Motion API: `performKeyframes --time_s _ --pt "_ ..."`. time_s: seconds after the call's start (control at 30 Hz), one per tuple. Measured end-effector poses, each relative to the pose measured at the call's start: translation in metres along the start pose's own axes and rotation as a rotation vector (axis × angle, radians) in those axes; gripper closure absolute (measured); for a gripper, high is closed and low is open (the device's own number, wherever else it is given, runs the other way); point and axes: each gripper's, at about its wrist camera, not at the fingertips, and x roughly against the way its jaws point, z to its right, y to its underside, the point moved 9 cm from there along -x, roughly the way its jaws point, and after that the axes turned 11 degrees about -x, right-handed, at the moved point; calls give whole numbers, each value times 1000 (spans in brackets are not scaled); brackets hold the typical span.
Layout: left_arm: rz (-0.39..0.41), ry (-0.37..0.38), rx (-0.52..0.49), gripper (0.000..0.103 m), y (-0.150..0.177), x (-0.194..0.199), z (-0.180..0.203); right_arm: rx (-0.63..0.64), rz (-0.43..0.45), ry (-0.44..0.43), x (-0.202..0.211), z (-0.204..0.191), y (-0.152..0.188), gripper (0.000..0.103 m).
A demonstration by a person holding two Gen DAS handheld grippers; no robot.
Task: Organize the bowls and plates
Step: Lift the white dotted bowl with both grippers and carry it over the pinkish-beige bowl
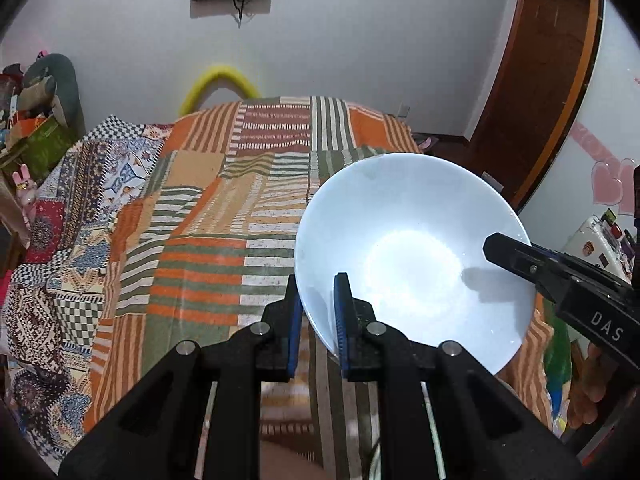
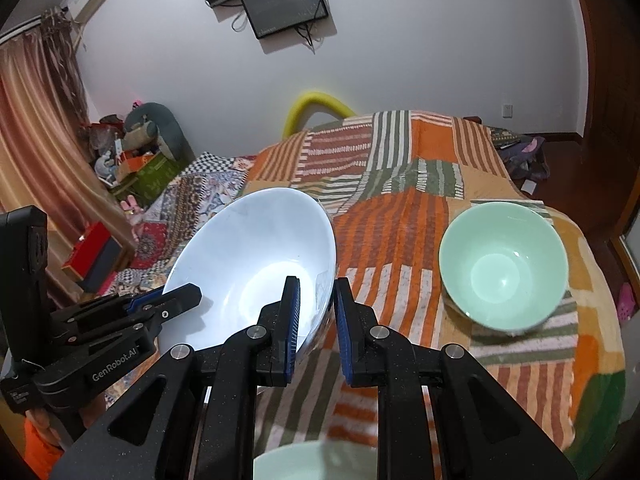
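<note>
A large white bowl is held tilted above the striped blanket. My left gripper is shut on its near-left rim. My right gripper is shut on the opposite rim of the same white bowl. The right gripper also shows in the left wrist view, and the left gripper in the right wrist view. A pale green bowl stands upright on the blanket to the right. The rim of another pale green dish shows below my right gripper.
The bed carries an orange, green and white striped blanket and a patterned quilt on its left. Boxes and soft toys are piled by the left wall. A wooden door stands at the right.
</note>
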Motion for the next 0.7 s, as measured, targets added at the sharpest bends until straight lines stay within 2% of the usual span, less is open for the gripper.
performKeyframes --time_s 0.33,0.7 --pt "44 -15 -7 89 27 64 5 28 38 -27 31 -21 19 87" --pt "65 -47 16 89 62 105 -9 61 48 -70 50 -47 46 86"
